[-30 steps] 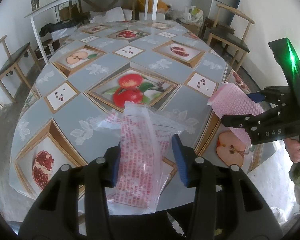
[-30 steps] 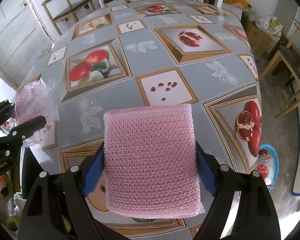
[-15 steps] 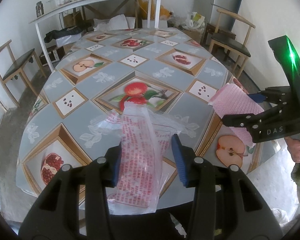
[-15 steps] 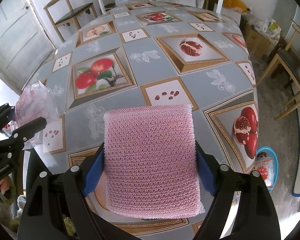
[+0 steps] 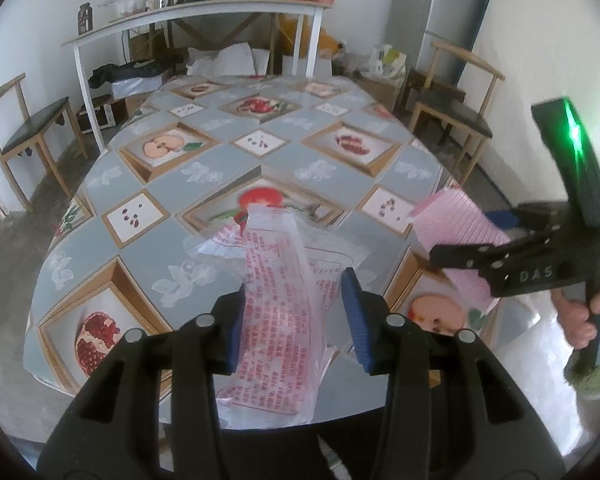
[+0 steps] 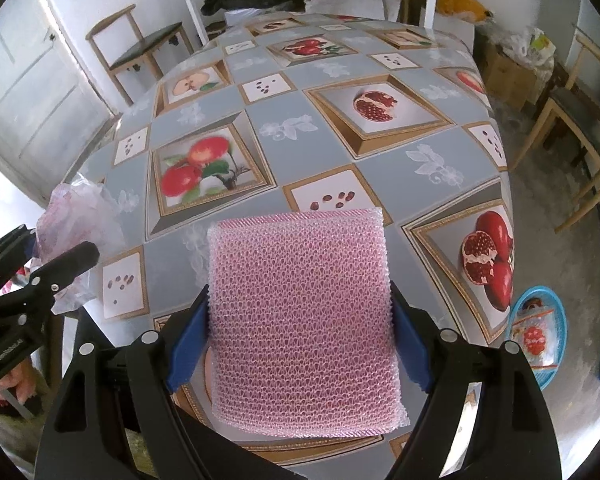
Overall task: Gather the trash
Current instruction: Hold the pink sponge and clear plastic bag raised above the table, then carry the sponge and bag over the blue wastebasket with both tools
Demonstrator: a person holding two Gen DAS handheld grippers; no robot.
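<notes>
A crumpled clear plastic bag (image 5: 276, 264) with red print stands up between the blue pads of my left gripper (image 5: 295, 288), which is shut on it above the table's near edge. The right wrist view shows the same bag (image 6: 80, 212) at the far left, bunched in the left gripper (image 6: 56, 264). A square pink foam net (image 6: 300, 340) fills the jaws of my right gripper (image 6: 300, 300), both pads pressed on its sides. In the left wrist view that foam net (image 5: 452, 220) and the right gripper (image 5: 472, 236) hang to the right, with a hand on the handle.
The round table (image 5: 204, 184) wears a grey cloth printed with fruit pictures. Wooden chairs stand at the left (image 5: 32, 128) and right (image 5: 456, 108). A white shelf table (image 5: 196, 12) with pots is at the back. A blue basket (image 6: 536, 332) lies on the floor at the right.
Both views have tipped up a little, showing more of the far room. The bag and the foam net stay in the same grips.
</notes>
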